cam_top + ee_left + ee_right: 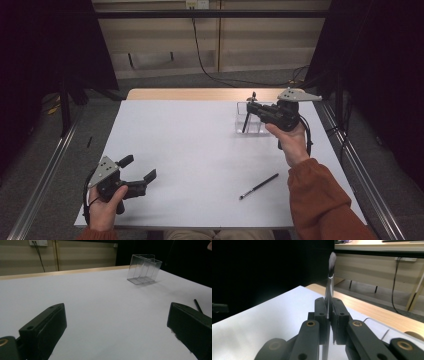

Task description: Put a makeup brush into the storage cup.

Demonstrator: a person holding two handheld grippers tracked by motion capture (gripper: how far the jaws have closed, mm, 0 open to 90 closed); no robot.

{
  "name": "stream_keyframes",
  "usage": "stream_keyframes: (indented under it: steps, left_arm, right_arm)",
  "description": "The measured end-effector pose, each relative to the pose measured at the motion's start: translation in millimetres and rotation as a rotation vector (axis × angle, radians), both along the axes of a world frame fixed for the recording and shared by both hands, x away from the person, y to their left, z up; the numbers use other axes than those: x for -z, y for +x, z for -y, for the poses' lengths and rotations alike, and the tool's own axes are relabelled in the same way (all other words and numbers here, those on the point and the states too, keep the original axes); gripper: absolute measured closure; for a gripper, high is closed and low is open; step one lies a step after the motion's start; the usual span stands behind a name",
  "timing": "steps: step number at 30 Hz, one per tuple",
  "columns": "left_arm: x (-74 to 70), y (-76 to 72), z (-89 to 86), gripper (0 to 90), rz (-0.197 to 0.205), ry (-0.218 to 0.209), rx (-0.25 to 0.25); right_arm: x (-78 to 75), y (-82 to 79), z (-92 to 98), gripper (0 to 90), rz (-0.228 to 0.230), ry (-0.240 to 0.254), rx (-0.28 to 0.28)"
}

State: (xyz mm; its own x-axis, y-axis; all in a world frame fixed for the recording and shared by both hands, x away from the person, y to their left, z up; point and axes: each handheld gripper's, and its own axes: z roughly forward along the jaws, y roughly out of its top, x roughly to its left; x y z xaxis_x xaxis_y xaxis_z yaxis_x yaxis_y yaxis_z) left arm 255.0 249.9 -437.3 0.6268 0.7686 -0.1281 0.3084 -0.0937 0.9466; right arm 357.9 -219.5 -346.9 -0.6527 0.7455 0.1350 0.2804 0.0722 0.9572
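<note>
Brush (329,285) stands upright, pinched in the right gripper (256,111) right above the clear holder (241,120); left gripper (141,169) sits spread, near left.

Rust-orange sleeve (320,200), black grippers with grey three-cornered plates (298,94), seemingly brass-ringed screws.
</note>
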Motion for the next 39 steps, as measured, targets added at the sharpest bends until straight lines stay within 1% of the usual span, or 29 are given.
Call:
stream_keyframes:
  steps: [1, 2, 4, 5, 6, 8, 10, 11, 12, 15, 18, 20, 21, 23, 25, 26, 29, 33, 36, 39]
  left_arm:
    - [-0.1, 0.0, -0.6, 2.6, -0.001, 0.003, 0.0]
    - [0.0, 0.1, -1.4, 2.6, -0.004, -0.002, 0.003]
    - [-0.2, -0.5, -2.1, 2.6, -0.007, 0.002, -0.003]
    - [-0.3, -0.8, -2.7, 2.6, -0.001, 0.001, -0.001]
    - [-0.9, -1.5, -2.9, 2.6, -0.003, -0.004, 0.002]
    - [-1.4, -2.5, -2.5, 2.6, 0.002, -0.004, 0.001]
    - [-2.1, -3.1, -2.9, 2.5, 0.003, 0.011, 0.002]
    - [-1.8, -3.2, -2.8, 2.5, 0.001, 0.006, 0.002]
    - [-1.5, -3.0, -3.2, 2.5, -0.002, -0.004, 0.009]
    - [-1.4, -2.6, -3.7, 2.5, -0.003, 0.008, -0.005]
    - [-1.2, -2.5, -4.2, 2.5, -0.005, 0.01, -0.002]
    - [-1.5, -3.0, -3.9, 2.5, -0.007, 0.009, 0.0]
    - [-1.4, -3.1, -4.2, 2.5, -0.005, 0.006, 0.006]
    - [-1.5, -3.2, -5.2, 2.5, -0.009, 0.01, 0.003]
    - [-1.6, -3.0, -5.9, 2.5, -0.011, 0.008, -0.002]
    - [-1.7, -3.1, -6.0, 2.5, -0.01, 0.007, -0.002]
    - [-1.7, -3.5, -5.6, 2.5, -0.007, 0.008, 0.0]
    - [-2.0, -4.5, -5.2, 2.5, -0.008, 0.013, 0.005]
    - [-2.4, -4.7, -6.1, 2.5, -0.005, 0.009, -0.001]
    - [-2.6, -5.0, -6.7, 2.5, -0.001, 0.002, -0.003]
  right_arm:
    - [0.0, 0.0, 0.0, 84.3, 0.0, 0.0, 0.0]
    - [-1.9, 2.3, 1.1, 84.3, 0.002, -0.001, 0.006]
    - [-5.4, 6.5, 3.0, 84.3, 0.005, -0.004, 0.019]
    - [-8.6, 10.2, 4.0, 84.3, 0.009, -0.001, 0.029]
    - [-8.6, 10.2, 4.0, 84.3, 0.009, -0.001, 0.029]
    - [-11.6, 14.5, 3.7, 84.3, 0.011, -0.011, 0.037]
    - [-14.2, 19.4, 3.6, 84.3, 0.012, -0.014, 0.048]
    - [-15.1, 21.7, 3.7, 84.3, 0.011, -0.009, 0.053]
    - [-15.8, 24.0, 3.7, 84.3, 0.01, -0.013, 0.062]
    - [-17.8, 30.2, 3.7, 84.3, 0.007, -0.034, 0.081]
    - [-20.1, 35.9, 5.4, 84.3, 0.005, -0.041, 0.1]
    - [-22.2, 39.1, 6.2, 84.3, 0.008, -0.031, 0.111]
    - [-23.5, 40.0, 5.6, 84.3, 0.017, -0.032, 0.116]
    - [-24.8, 41.9, 3.6, 84.3, 0.018, -0.037, 0.114]
    - [-23.8, 45.8, 1.7, 84.3, 0.019, -0.041, 0.115]
    - [-21.0, 50.7, -0.5, 84.3, 0.015, -0.048, 0.118]
    - [-17.7, 55.5, -2.8, 84.3, 0.003, -0.039, 0.132]
    - [-15.4, 63.1, -6.0, 84.3, -0.001, -0.063, 0.148]
    - [-14.2, 66.4, -6.2, 84.3, -0.005, -0.072, 0.158]
    - [-10.9, 67.3, -6.4, 84.3, -0.009, -0.07, 0.156]
